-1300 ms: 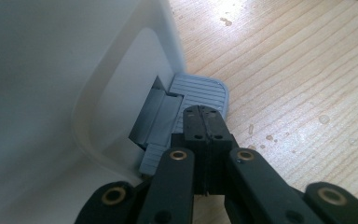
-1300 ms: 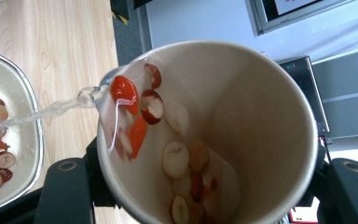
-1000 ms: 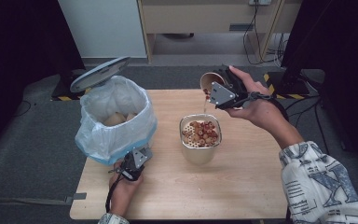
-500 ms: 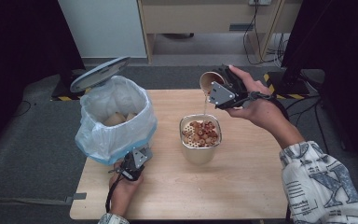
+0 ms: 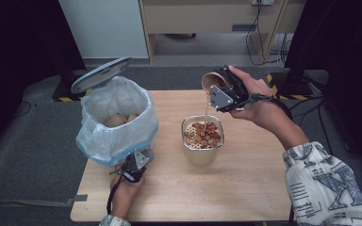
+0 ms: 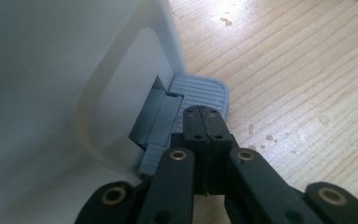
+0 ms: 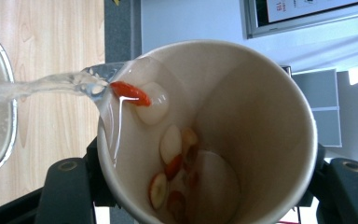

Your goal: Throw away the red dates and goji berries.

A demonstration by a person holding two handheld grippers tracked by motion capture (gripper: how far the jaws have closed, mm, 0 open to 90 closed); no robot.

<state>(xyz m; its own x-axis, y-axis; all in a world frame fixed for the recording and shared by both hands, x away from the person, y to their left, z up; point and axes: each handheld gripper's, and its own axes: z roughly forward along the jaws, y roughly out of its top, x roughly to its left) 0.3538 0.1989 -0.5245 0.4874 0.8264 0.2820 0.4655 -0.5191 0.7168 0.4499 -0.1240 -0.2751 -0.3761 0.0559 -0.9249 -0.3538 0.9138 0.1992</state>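
The right gripper (image 5: 217,90) squeezes a paper cup (image 5: 213,81) and tips it over the metal strainer (image 5: 202,136) in the middle of the table (image 5: 245,188). Water pours down into it. The left gripper (image 6: 204,122), jaws pressed shut on nothing, pushes the bin's grey pedal (image 6: 200,91).

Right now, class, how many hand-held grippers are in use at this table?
2. The left hand-held gripper is at the bin's pedal; the right hand-held gripper tips a paper cup over the metal strainer.
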